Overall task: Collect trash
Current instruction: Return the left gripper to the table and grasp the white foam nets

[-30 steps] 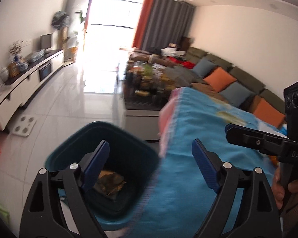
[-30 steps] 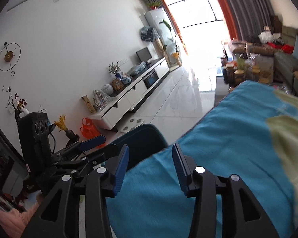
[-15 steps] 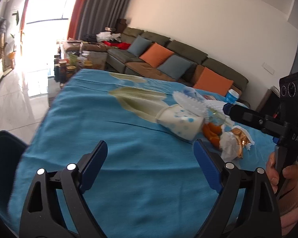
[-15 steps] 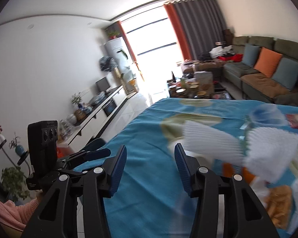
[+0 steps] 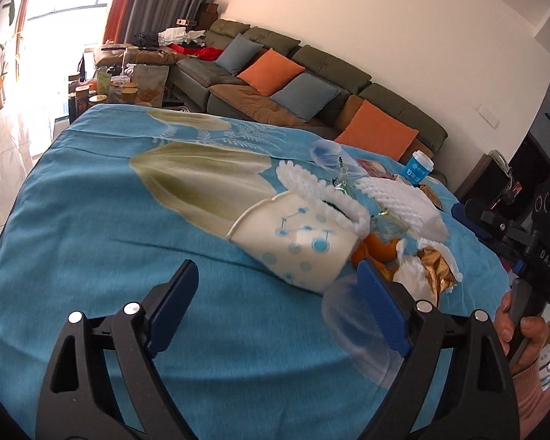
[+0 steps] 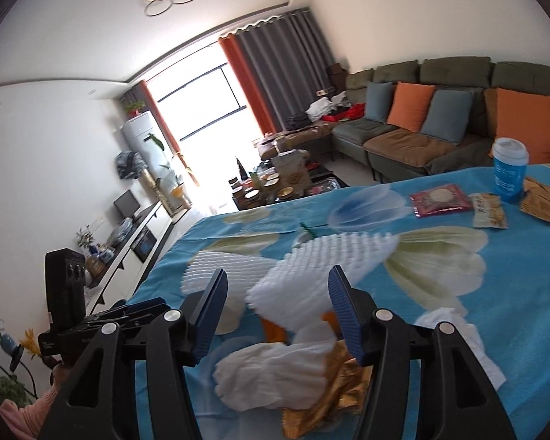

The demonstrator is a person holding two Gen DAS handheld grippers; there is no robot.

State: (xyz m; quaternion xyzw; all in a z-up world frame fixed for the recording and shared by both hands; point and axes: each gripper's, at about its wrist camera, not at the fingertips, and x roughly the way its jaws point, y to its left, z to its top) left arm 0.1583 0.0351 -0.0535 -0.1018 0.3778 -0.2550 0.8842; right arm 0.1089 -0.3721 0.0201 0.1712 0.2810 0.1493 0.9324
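Note:
Trash lies in a pile on the table's blue flowered cloth (image 5: 91, 220). A tipped white paper cup (image 5: 297, 242) with blue dots lies just ahead of my left gripper (image 5: 278, 277), which is open and empty. A clear plastic cup (image 5: 352, 326) lies by its right finger. Behind are white foam nets (image 5: 322, 190), orange peel (image 5: 381, 253), white tissue (image 5: 414, 278) and a gold wrapper (image 5: 436, 271). My right gripper (image 6: 278, 280) hovers over the tissue (image 6: 275, 366), foam net (image 6: 330, 256) and gold wrapper (image 6: 330, 396). Its jaws are opening and the pads press on nothing.
A blue lidded cup (image 6: 509, 168), a red packet (image 6: 440, 198) and snack packets (image 6: 489, 209) lie at the table's far side. A green sofa (image 6: 403, 143) with cushions stands behind. A coffee table (image 6: 275, 183) holds jars. A white TV cabinet (image 6: 135, 245) lines the left wall.
Both views have swung from the dark bin and the table's edge round to the trash pile. The bin has left view. The right gripper's jaws stand wider.

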